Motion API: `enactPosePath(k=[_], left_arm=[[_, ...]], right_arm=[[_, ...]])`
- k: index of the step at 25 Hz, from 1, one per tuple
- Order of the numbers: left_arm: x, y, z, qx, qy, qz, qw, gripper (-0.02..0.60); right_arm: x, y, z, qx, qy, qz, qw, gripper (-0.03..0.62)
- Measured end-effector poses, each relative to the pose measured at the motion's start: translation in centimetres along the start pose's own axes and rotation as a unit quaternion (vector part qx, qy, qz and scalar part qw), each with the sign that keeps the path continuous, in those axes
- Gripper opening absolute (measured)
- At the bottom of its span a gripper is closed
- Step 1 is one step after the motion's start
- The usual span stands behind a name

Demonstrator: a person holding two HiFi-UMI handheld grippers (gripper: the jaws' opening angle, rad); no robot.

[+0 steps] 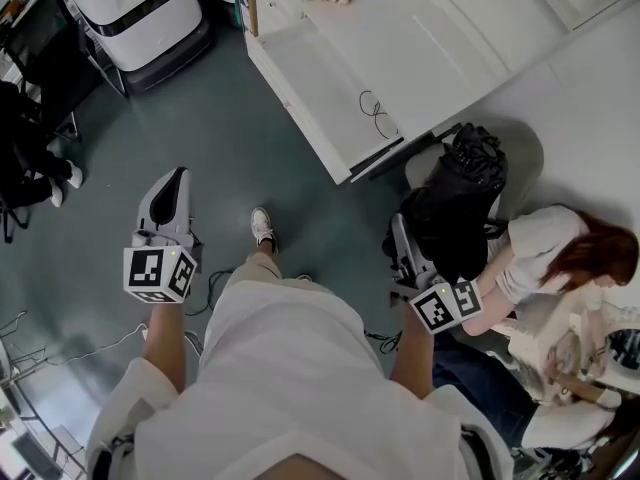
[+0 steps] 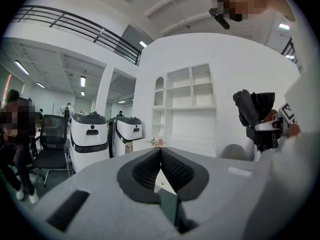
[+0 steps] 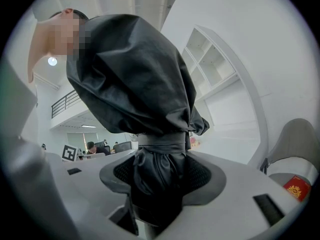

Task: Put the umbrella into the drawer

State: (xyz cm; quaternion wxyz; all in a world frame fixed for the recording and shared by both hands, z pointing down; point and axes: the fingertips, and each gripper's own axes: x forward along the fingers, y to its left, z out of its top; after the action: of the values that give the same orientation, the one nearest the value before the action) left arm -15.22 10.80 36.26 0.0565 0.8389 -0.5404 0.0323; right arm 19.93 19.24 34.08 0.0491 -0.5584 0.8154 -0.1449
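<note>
Black crinkled fabric umbrella (image 3: pixel 135 84) clenched in right gripper (image 3: pixel 162 170) jaws, left gripper (image 2: pixel 161 151) jaws pressed together, empty

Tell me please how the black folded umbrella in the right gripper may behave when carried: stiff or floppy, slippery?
Probably floppy up top: the loose fabric of the umbrella billows above its strap. Likely firmer below, where the right gripper pinches the bundled part. The shiny cloth may be somewhat slippery.

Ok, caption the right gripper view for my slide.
Right tongs closed on a bundled black umbrella, with white shelves on the wall behind.
</note>
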Motion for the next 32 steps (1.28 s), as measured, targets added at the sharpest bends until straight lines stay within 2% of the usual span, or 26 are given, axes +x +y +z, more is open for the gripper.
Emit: enactPosePath(k=[7, 14, 20, 24, 27, 32], left_arm=[[9.2, 4.1, 1.6, -0.014, -0.007, -0.024, 0.9996, 0.014], [17.6, 7.1, 2.7, -0.034, -0.011, -0.096, 0.9947, 0.014], [22.1, 6.2, 1.3, -0.056, 0.005, -0.148, 0.9874, 0.014], [23.8, 4.8, 0.6, -0.068, 0.015, -0.170, 0.9829, 0.014], [24.9, 4.1, 0.7, -0.068, 0.018, -0.177, 0.9817, 0.014], [26.2, 4.0, 1.8, -0.061, 0.016, -0.164, 0.9844, 0.014]], right_arm=[[8.8, -1.1, 2.1, 0.003, 0.012, -0.001, 1.000, 0.241], [16.0, -0.1, 3.8, 0.016, 0.015, -0.027, 0.999, 0.242], [16.6, -0.9, 3.8, 0.006, 0.031, -0.072, 0.997, 0.241], [17.2, -1.6, 3.8, 0.009, 0.036, -0.085, 0.996, 0.242], [17.7, -2.5, 4.0, 0.005, 0.039, -0.087, 0.995, 0.241], [19.2, -4.4, 4.7, 0.014, 0.028, -0.072, 0.997, 0.241]])
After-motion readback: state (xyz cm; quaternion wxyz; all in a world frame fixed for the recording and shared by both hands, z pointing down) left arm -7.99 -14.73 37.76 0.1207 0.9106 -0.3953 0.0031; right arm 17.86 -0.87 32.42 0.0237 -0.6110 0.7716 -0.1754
